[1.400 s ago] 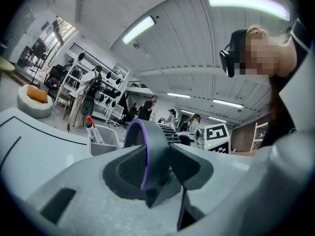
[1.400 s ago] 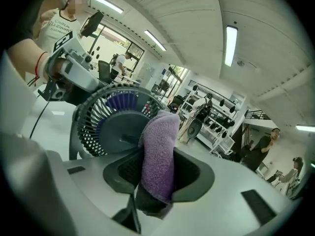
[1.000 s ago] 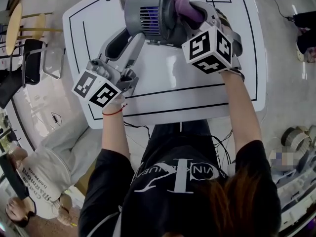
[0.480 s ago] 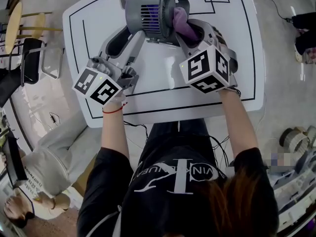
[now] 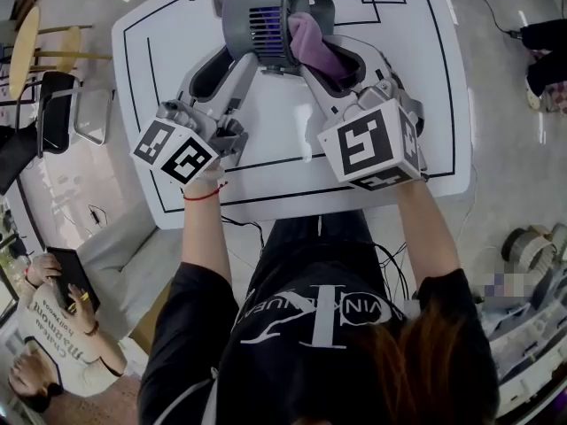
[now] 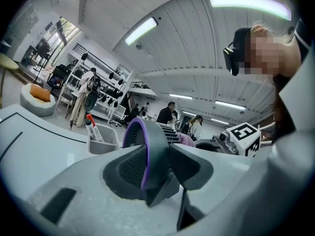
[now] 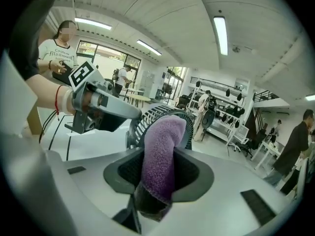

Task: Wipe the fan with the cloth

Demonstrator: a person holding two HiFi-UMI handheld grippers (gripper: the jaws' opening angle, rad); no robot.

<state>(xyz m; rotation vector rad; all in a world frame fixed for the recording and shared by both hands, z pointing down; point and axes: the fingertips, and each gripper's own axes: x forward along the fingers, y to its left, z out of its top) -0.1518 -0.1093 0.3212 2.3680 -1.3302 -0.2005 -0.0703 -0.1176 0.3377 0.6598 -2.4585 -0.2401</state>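
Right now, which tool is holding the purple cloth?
The right tool: its jaws pinch the purple cloth. The left tool grips the grey fan by its rim instead.

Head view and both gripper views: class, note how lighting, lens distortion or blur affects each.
Head view: sharp, the white table bright, its edges bowed by the wide lens. Left gripper view: fisheye with dark corners; the fan between the jaws is sharp. Right gripper view: same fisheye, ceiling lamps glare, yet the cloth shows crisp pile.
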